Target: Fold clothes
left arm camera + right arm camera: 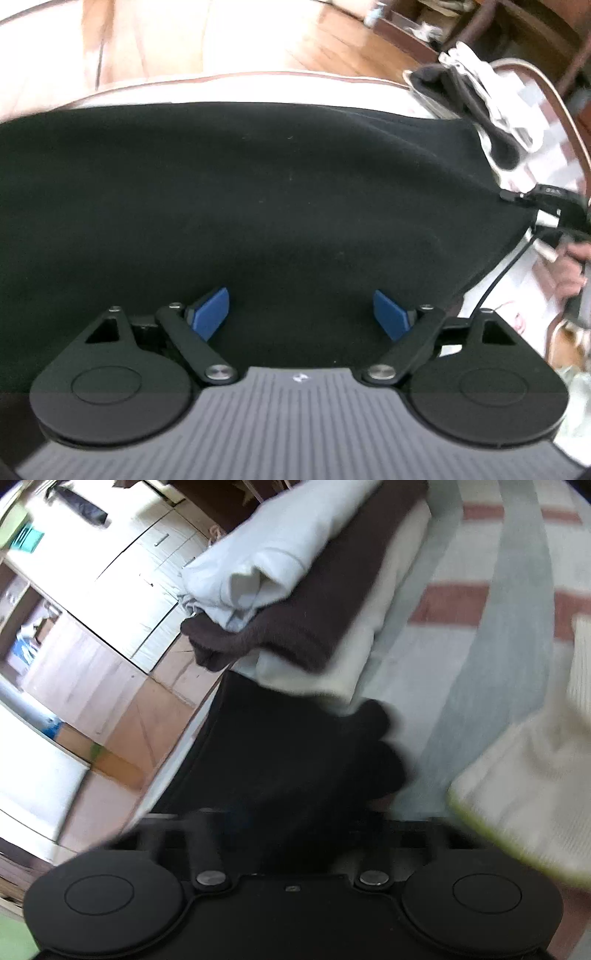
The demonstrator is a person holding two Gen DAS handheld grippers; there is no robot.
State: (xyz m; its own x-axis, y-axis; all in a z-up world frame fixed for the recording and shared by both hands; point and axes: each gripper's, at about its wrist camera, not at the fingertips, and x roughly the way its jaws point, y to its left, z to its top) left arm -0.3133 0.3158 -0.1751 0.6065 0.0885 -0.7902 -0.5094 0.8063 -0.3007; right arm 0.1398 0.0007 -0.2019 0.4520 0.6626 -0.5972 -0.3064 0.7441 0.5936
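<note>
The black garment (240, 206) lies spread flat over the striped bed (480, 635), just in front of the folded stack (295, 602). The right tool (517, 195) pinches the garment's far corner and draws it taut, likely to square an edge for folding. The left tool (301, 314), over the garment's near edge, is spread wide and grips nothing.

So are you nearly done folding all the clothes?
Partly. A stack of white, brown and cream clothes already sits folded on the bed. The black garment is in hand: the right gripper pinches its corner, while the left gripper hangs open above it. It lies flat, unfolded, and a cream piece waits nearby.
</note>
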